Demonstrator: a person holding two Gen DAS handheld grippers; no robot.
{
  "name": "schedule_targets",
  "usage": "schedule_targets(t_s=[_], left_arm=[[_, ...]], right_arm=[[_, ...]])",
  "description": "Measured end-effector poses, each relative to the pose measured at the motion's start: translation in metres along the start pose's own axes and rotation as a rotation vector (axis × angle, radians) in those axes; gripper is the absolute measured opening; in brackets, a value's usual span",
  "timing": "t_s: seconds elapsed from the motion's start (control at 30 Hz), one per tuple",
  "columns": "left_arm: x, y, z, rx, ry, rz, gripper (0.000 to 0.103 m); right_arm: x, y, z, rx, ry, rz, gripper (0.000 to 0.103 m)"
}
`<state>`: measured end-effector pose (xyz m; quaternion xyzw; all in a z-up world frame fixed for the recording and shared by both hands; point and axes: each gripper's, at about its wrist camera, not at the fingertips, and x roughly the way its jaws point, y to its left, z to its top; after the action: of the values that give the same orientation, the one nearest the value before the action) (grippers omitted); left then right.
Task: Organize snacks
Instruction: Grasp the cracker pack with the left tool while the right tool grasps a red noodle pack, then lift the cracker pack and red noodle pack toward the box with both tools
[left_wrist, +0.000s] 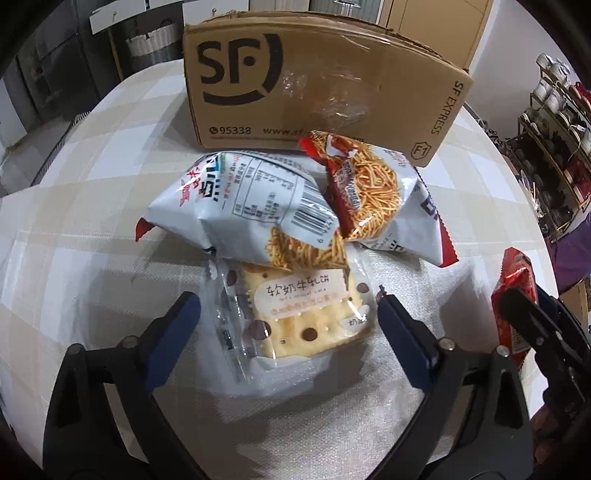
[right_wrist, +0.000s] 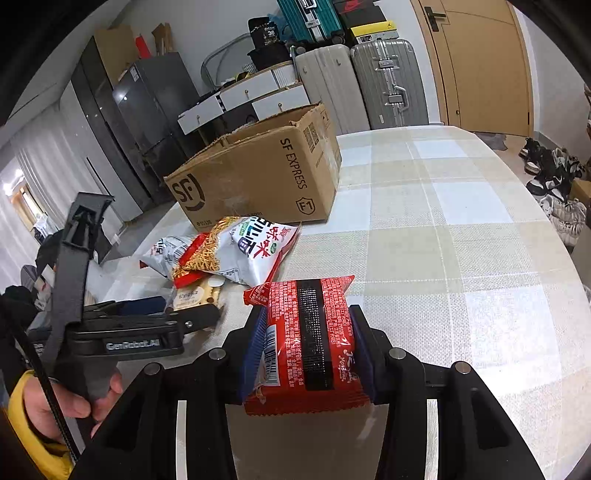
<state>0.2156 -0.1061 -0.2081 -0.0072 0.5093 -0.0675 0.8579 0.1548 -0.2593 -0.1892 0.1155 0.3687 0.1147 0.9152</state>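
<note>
- The checked tablecloth (right_wrist: 461, 229) carries my cardboard box (left_wrist: 317, 85), suitcases (right_wrist: 384, 85) behind it only in the right view.
- My left gripper (left_wrist: 288, 306) stands released, astride the cracker pack (left_wrist: 295, 317) below two noodle-snack bags (left_wrist: 251, 214).
- My right gripper (right_wrist: 308, 347) clenches the red snack packet (right_wrist: 306, 343).

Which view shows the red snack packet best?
The right wrist view: the red packet fills the centre, clamped between the right gripper pads, its print readable. The left wrist view shows only a sliver of the packet at the right edge, partly hidden by that gripper.
</note>
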Motion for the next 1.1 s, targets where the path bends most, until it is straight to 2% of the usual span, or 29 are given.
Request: schedule_targets(t_s=[0.03, 0.1, 0.17, 0.43, 0.63, 0.8, 1.1], left_arm=[[-0.002, -0.001, 0.0, 0.003, -0.008, -0.008, 0.083], [-0.008, -0.004, 0.0, 0.004, -0.015, -0.025, 0.065], [-0.013, -0.005, 0.0, 0.002, -0.017, -0.042, 0.059], [-0.033, 0.011, -0.006, -0.012, -0.01, -0.084, 0.057], [-0.059, 0.027, -0.026, -0.037, -0.008, -0.129, 0.057], [-0.087, 0.048, -0.047, -0.059, -0.055, -0.189, 0.057], [-0.137, 0.103, -0.06, -0.06, -0.166, -0.31, 0.057]], right_arm=[[-0.001, 0.0, -0.001, 0.001, -0.002, 0.002, 0.045], [-0.006, 0.0, -0.003, 0.005, -0.008, 0.014, 0.045], [-0.009, 0.002, -0.005, 0.002, -0.011, 0.018, 0.045], [-0.024, 0.009, -0.009, 0.005, -0.033, 0.033, 0.045], [-0.034, 0.021, -0.008, -0.006, -0.046, 0.043, 0.045], [-0.035, 0.039, -0.003, 0.001, -0.045, 0.076, 0.045], [-0.047, 0.075, 0.014, 0.044, -0.102, 0.125, 0.045]])
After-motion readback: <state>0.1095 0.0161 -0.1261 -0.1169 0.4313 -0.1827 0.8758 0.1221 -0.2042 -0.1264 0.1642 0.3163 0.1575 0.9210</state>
